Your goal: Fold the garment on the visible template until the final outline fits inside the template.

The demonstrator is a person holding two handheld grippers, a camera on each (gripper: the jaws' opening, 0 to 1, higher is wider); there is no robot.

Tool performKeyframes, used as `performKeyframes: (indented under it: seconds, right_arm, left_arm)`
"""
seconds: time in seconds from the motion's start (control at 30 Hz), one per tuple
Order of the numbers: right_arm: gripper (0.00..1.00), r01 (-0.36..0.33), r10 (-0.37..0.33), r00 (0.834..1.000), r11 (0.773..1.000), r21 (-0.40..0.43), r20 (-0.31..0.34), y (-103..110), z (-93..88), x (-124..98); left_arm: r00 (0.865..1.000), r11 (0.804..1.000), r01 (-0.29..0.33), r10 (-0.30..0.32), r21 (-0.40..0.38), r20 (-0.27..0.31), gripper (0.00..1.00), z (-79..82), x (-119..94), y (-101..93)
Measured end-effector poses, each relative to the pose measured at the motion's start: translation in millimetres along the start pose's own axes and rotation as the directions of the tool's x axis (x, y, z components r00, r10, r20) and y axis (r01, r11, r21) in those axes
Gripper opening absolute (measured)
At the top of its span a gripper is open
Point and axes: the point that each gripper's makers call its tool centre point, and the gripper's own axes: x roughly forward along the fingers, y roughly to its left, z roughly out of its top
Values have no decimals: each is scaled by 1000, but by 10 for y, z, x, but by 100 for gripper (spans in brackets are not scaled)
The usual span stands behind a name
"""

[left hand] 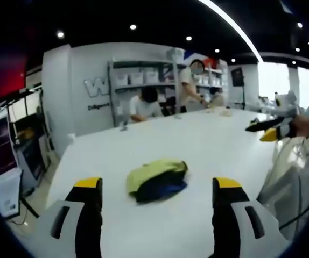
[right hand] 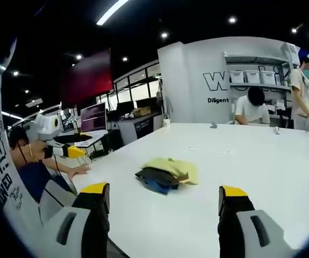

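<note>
In the left gripper view, the left gripper (left hand: pixel 158 201) is seen low in the frame with its yellow-tipped jaws held wide apart and nothing between them. Just beyond the gap, a crumpled garment (left hand: pixel 157 180) of yellow-green and dark blue cloth is found lying in a heap on the white table (left hand: pixel 213 134), well clear of both jaws. Further right, the right gripper (left hand: pixel 270 129) is seen entering at the edge, held above the table's far side; whether its jaws are apart or together cannot be told from there. At the far end of the table, two people are seen before grey shelving (left hand: pixel 144 80). In the right gripper view, the left gripper (right hand: pixel 68 150) is seen at the left edge beside a seated person. Toward the middle, the garment (right hand: pixel 168 173) is seen bunched on the table (right hand: pixel 251 156), untouched. The right gripper (right hand: pixel 165 207) is shown below it, jaws spread wide and empty. No template outline can be made out on the tabletop.
</note>
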Motion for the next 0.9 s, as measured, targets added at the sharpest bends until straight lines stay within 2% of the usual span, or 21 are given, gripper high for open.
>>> performKeyframes:
  seconds: [0.23,0.3,0.37,0.43,0.47,0.53,0.63,0.7,0.9]
  right_arm:
    - [80,-9,9,1000,1000,-5,-1,-4,6,11]
    - [80,-8,8,1000,1000,-6,2,-9,8,1]
    - [79,-6,6,1000,1000,2,0,-33,-14,-12]
    - [79,-6,6,1000,1000,5,-3,-29,-30,-18]
    - [79,-5,5,1000,1000,6,-6,-26,-42,-23]
    - [78,-6,6,1000,1000,7,-8,-17,-52,-31]
    - [77,-10,10,1000,1000,9,-7,-9,-51,-24]
    - [77,-11,11,1000,1000,8,-6,2,-46,-26]
    - [75,-14,14,1000,1000,5,-13,1,-56,-29]
  left_arm:
    - [1000,1000,-6,6,-3,9,78,14,-7,32]
    - [1000,1000,-8,8,-7,6,77,76,-42,-142]
    - [1000,1000,-12,12,-4,8,75,121,-73,-193]
    - [1000,1000,-12,12,-7,8,75,82,-62,-164]
    - [1000,1000,-6,6,-23,9,75,-10,-29,-101]
    - [1000,1000,-12,12,-2,9,75,-11,-26,-76]
    - [1000,1000,-9,9,-12,9,74,-29,-16,-71]
    - [1000,1000,-12,12,-1,15,74,13,-25,-102]
    - [1000,1000,-8,8,-11,10,74,-65,-19,-57]
